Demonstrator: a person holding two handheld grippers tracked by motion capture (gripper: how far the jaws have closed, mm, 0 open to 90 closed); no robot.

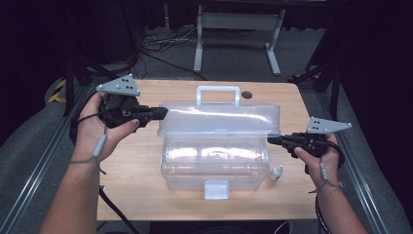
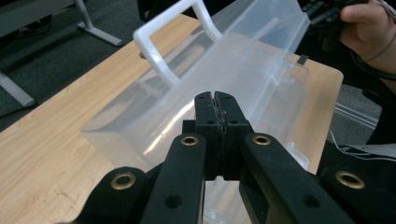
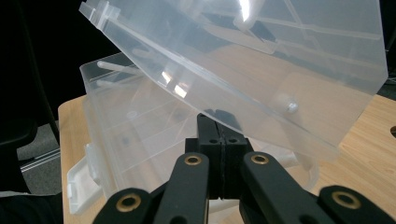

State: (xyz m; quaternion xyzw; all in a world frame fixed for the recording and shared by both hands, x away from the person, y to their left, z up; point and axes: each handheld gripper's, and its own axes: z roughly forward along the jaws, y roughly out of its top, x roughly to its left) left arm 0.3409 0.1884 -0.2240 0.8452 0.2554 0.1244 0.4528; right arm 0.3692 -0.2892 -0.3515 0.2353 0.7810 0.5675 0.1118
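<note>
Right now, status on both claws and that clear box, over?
Left claw shut at lid's left end. Right claw shut at lid's right end. Clear box open, lid raised. Small bottle beside box, near right claw.

Both hand-held grippers [image 1: 163, 113] [image 1: 270, 140] shut, level.

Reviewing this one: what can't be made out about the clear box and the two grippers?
- Clear box: high view, glare on its walls hides what is inside.
- Left gripper: its own view, shut jaws cover where they meet the lid.
- Right gripper: its own view, the lid edge hides its jaw tips.
- Small bottle: too small to read.
</note>
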